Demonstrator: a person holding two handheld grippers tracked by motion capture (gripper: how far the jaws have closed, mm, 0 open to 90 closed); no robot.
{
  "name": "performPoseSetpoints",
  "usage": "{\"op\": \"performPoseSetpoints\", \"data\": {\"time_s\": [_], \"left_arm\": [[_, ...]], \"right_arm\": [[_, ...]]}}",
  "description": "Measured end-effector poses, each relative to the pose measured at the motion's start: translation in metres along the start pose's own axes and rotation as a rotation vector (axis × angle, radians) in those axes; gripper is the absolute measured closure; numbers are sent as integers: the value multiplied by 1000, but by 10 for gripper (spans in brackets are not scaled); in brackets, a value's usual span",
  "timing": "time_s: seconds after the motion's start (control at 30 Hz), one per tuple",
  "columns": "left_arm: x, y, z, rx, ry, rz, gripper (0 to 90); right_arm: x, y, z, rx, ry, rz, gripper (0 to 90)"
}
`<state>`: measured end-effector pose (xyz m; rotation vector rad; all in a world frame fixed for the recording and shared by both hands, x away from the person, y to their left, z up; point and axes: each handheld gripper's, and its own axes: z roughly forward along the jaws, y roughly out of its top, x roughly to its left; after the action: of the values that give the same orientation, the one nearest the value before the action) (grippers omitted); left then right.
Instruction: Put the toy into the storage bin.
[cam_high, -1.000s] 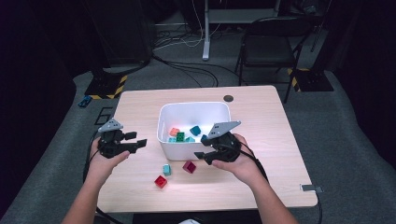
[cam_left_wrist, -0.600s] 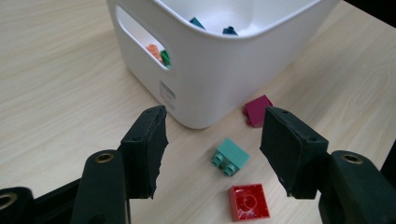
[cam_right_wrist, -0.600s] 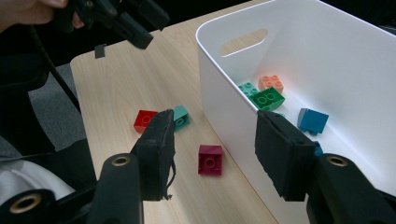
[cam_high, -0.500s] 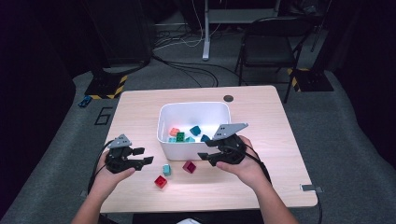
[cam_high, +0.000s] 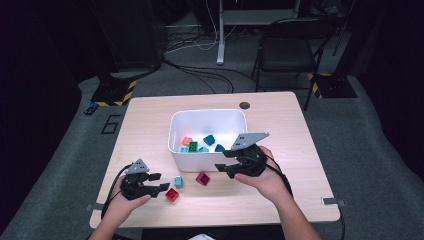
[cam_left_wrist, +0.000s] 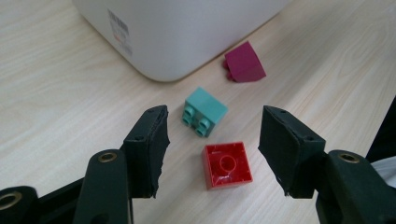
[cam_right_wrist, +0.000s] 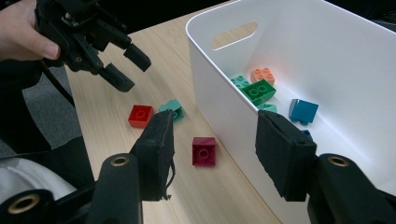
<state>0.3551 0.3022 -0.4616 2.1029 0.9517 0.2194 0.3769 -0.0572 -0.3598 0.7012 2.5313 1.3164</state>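
Red plastic brick (cam_left_wrist: 228, 164), lying on table (cam_left_wrist: 56, 93) between the open, just-narrowing, empty jaws of left gripper (cam_left_wrist: 212, 149): likely light, rigid, slick; grip flat side walls.

My left gripper (cam_high: 156, 182) hangs low, its jaws just closing partway with nothing pressed between them. My right gripper (cam_high: 226, 160) sits higher, jaws wide apart, gripping nothing.

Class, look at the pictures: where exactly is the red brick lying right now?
In the high view the red brick lies on the table in front of the white bin, right beside the left gripper, with the teal brick just behind it.
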Motion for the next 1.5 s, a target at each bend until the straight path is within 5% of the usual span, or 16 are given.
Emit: {"op": "performPoseSetpoints", "data": {"time_s": [0.57,0.97,1.5], "left_arm": [[-4,-18,27,23,-10,-59,415],[-6,-23,37,63,-14,-52,412],[-7,-24,40,111,2,-3,571]], "right_arm": [[-1,1,-10,-26,-24,4,464],[-1,0,-9,-22,-24,2,462],[0,0,-8,-25,-26,-1,463]]}}
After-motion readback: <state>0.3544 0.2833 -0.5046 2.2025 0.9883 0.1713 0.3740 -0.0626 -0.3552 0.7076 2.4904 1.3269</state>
